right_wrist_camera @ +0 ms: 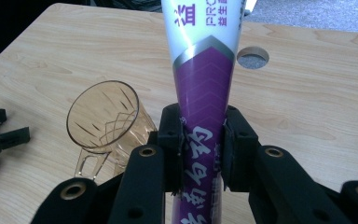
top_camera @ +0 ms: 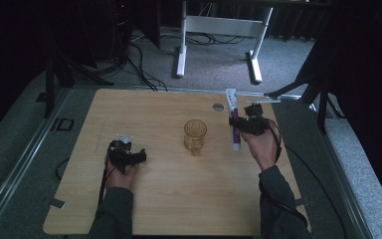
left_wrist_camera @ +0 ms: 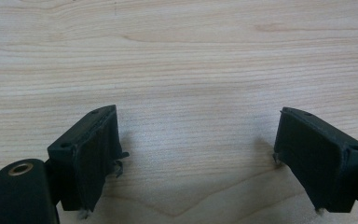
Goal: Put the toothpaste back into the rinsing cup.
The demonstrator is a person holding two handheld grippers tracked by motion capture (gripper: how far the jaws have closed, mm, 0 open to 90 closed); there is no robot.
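You are gripping the toothpaste tube (right_wrist_camera: pixel 204 93) upright in your right gripper (right_wrist_camera: pixel 202 149), just right of the amber glass (top_camera: pixel 195 136). Your left gripper (left_wrist_camera: pixel 196 163) is hanging wide open over the table (top_camera: pixel 169 194), well left of the glass.

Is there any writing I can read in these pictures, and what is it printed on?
"益" stands in purple on the white part of the tube held in the right claw.
"PRO", cut off by the picture's edge, runs beside it, with small Chinese characters too small to read.
Large white Chinese characters on the tube's purple part are partly hidden by the claw; unreadable.
The glass cup and the table bear no text.
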